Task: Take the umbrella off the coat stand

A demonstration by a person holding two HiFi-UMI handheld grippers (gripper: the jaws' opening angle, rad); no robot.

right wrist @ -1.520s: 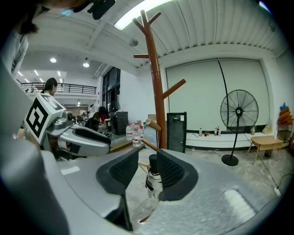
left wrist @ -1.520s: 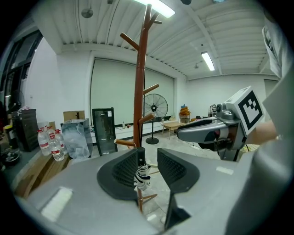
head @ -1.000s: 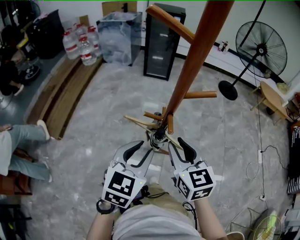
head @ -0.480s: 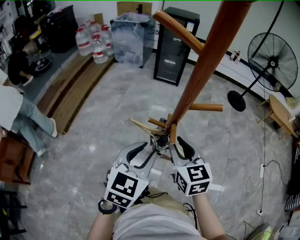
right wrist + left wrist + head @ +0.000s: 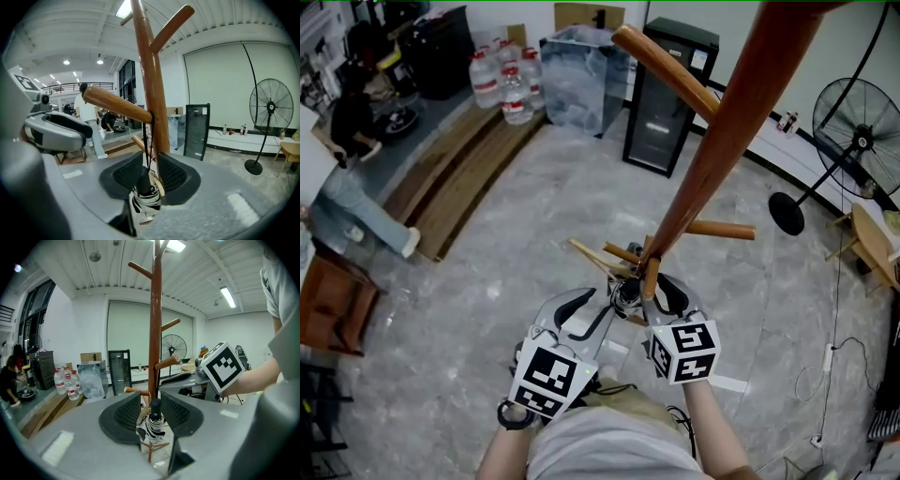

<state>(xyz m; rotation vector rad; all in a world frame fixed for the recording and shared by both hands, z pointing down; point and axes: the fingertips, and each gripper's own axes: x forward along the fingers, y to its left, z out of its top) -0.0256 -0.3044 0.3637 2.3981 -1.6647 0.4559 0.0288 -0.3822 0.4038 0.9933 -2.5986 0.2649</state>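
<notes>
A folded striped umbrella (image 5: 625, 292) with a black handle hangs by a thin black strap from a low peg (image 5: 117, 103) of the brown wooden coat stand (image 5: 712, 159). My left gripper (image 5: 586, 314) is open. In the left gripper view the umbrella (image 5: 153, 425) sits between the pads with gaps on both sides. My right gripper (image 5: 658, 298) comes from the other side with its jaws closing. In the right gripper view the handle (image 5: 140, 180) stands between the pads, close to the left one, with a gap and a pale peg on the right.
A black glass-door cabinet (image 5: 667, 94), a clear bin (image 5: 581, 75) and water bottles (image 5: 502, 80) stand at the back. There is a floor fan (image 5: 862, 141) at the right and a wooden stool (image 5: 872, 244) beside it. A person (image 5: 347, 187) walks at the left by a wooden platform (image 5: 469, 169).
My right gripper has moved in toward the umbrella and sunk a little, its jaws narrowing around the handle. The left gripper has stayed put. The person at the left has stood up and walked.
</notes>
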